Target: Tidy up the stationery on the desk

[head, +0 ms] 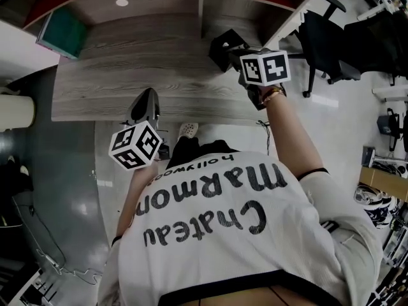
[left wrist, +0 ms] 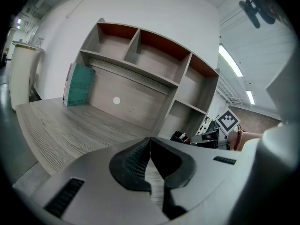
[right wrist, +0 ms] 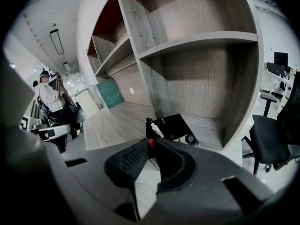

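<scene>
A black desk organiser (right wrist: 174, 126) stands in the lowest right bay of the shelf unit, holding a white tube (right wrist: 157, 130) and a tape roll (right wrist: 188, 138). My right gripper (right wrist: 151, 144) hovers just in front of it, tilted down. Its tips stand a narrow gap apart with a small red thing (right wrist: 149, 143) wedged between them; the rest of it is hidden. In the head view the right gripper (head: 247, 55) is beside the organiser (head: 223, 47). My left gripper (left wrist: 150, 140) is shut and empty, held over the desk's near edge (head: 145, 105). A teal book (head: 62, 34) leans at the far left.
The wooden desk (head: 127, 75) carries an open shelf unit (left wrist: 140, 55) along its back. A black office chair (head: 331, 37) stands right of the desk. A person (right wrist: 47, 100) stands far off to the left in the right gripper view.
</scene>
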Demonstrator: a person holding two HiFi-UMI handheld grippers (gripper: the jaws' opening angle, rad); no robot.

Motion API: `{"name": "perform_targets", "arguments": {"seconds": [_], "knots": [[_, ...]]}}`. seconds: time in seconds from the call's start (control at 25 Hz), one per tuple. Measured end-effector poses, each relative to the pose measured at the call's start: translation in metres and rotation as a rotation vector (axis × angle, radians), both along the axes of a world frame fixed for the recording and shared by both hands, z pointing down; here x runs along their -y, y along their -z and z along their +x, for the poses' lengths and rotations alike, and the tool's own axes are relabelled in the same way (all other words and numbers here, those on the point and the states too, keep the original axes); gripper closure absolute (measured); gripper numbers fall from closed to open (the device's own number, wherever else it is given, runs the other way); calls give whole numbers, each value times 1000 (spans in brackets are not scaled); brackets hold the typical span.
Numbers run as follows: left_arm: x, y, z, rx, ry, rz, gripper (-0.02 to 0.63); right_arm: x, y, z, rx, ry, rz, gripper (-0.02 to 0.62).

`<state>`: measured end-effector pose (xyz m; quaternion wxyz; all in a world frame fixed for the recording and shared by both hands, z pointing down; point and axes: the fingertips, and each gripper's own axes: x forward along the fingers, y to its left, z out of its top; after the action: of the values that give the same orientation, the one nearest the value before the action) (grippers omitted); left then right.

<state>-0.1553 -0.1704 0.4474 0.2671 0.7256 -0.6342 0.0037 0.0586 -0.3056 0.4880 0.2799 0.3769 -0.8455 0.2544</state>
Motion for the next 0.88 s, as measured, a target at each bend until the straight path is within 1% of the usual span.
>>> {"name": "perform_targets", "arguments": {"seconds": [0.08,0.2,0.36,0.48,0.72,0.88], "knots": [[0,2,0,0,-3,4,589,-2,-1,-1,4,3,-4,532],[1,5,2,3,-8,13,589,-4,-5,-1,20,2,-17,503],[-1,10,6,3,-18,26,589,-5,0,3,58,-35,-14,491],[-1,16,12,4,-31,36,589,-5,14,7,74,-52,17,476],[0,31,28,3,-69,73,589,-12,50,16,104,-81,88,476],[-2,50,46,8,-122,113,589,-24,76,23,169,-102,115,479]]}}
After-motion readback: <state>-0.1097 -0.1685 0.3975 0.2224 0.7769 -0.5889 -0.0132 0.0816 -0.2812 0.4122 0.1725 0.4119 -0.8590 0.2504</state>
